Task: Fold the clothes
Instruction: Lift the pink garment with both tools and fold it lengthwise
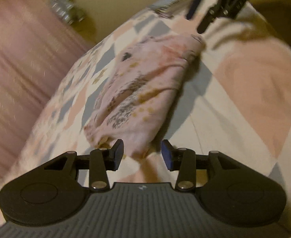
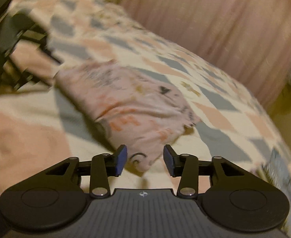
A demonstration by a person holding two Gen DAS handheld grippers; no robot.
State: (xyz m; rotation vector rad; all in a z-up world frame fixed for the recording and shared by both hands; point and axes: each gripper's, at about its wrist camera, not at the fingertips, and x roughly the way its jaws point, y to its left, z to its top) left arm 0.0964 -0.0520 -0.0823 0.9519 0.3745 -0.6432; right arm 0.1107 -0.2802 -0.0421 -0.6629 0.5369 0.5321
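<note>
1. A pink printed garment [image 1: 141, 91] is lying folded into a narrow bundle on a bed's patchwork quilt [image 1: 244, 103].
2. The left gripper [image 1: 142, 154] is hovering with fingers spread at one end of it, gripping nothing.
3. The right gripper [image 2: 145, 158] is spread at the opposite end; motion blur makes contact unclear.
4. A pink curtain [image 2: 214, 19] is hanging beyond the bed.

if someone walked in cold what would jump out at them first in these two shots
A crumpled pale pink printed garment lies in a long bundle in the middle of a quilt patterned in pink, grey and cream diamonds. The left gripper and right gripper sit at opposite ends of it, jaws open with fabric between them. A dusty pink curtain hangs behind the bed.
</note>
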